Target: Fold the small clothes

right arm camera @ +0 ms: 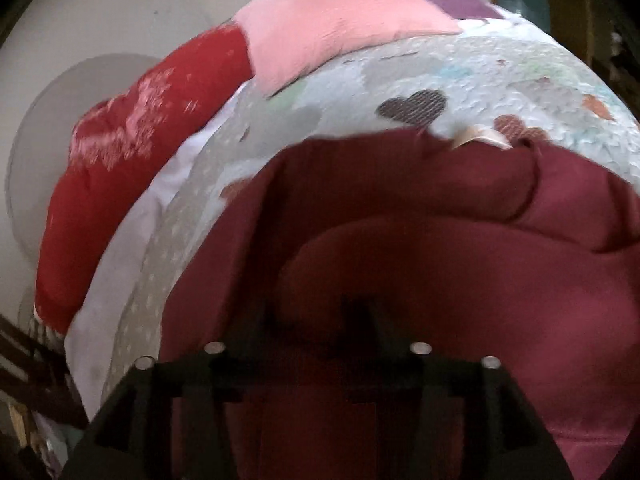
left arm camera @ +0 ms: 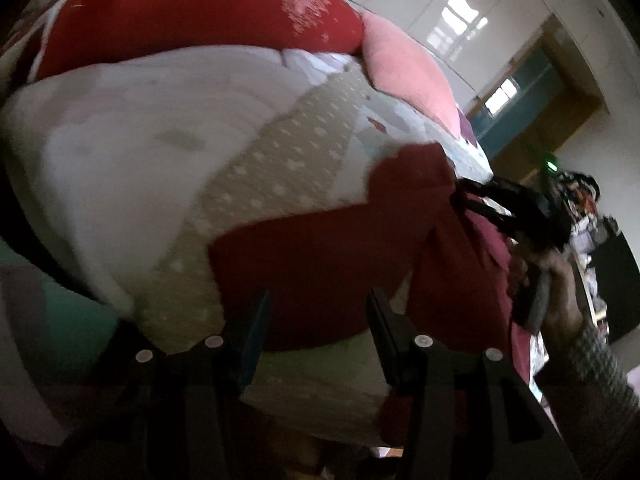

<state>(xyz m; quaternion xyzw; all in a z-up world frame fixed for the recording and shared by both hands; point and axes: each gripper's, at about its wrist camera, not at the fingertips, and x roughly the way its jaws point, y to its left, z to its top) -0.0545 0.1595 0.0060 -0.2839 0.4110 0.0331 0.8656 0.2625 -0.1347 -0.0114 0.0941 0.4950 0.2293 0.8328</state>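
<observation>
Left wrist view: left gripper (left arm camera: 316, 320) hanging spread above maroon garment (left arm camera: 320, 256) lying near bed (left arm camera: 100, 152) front edge. Right gripper (left arm camera: 476, 200) pinching garment's far corner. Risk: cloth slipping from pinch, fold getting crooked, because grip is shallow.

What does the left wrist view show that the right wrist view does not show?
Only the left wrist view shows the right gripper pinching the dark red garment, the open left gripper, and the doorway. Only the right wrist view shows the garment's tan neck label and the heart patches. Both show the garment, the quilt, the red pillow and the pink pillow.
</observation>
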